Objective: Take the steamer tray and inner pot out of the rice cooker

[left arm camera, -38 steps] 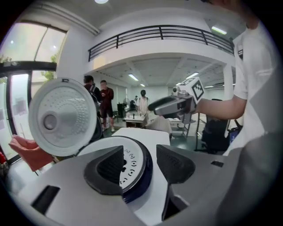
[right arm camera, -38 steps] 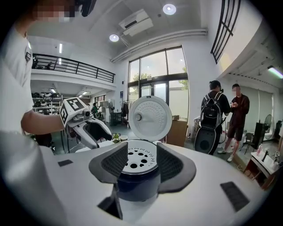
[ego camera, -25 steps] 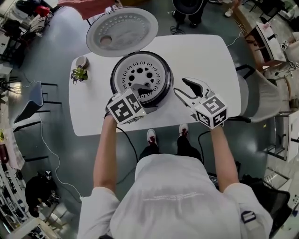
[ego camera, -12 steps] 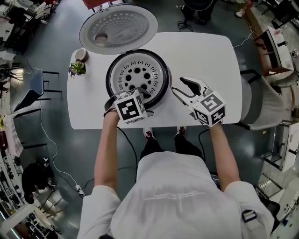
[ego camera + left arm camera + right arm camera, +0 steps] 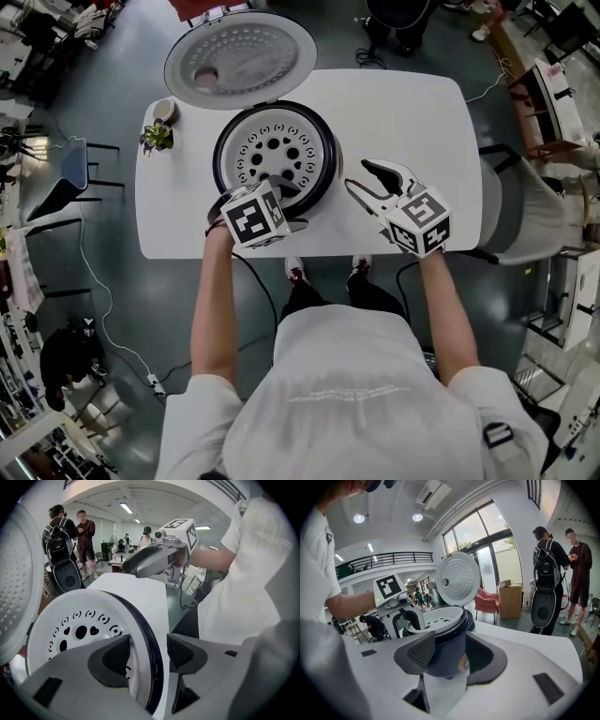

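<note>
Centre frame, our left tool (image 5: 147, 649) straddles the steamer tray (image 5: 277, 150) rim. Its jaws have just been closing but are not yet pinching, so we judge the grasp near. The tray sits in the rice cooker (image 5: 446, 654) — right tool (image 5: 359, 178) open, empty.

White short-sleeved T-shirt (image 5: 347, 403)

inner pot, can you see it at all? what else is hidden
Inner pot: every view, covered by the tray.
Cooker front panel: right gripper view, partly behind the right tool; head view shows only its top.
Plant: head view, too small to identify.
</note>
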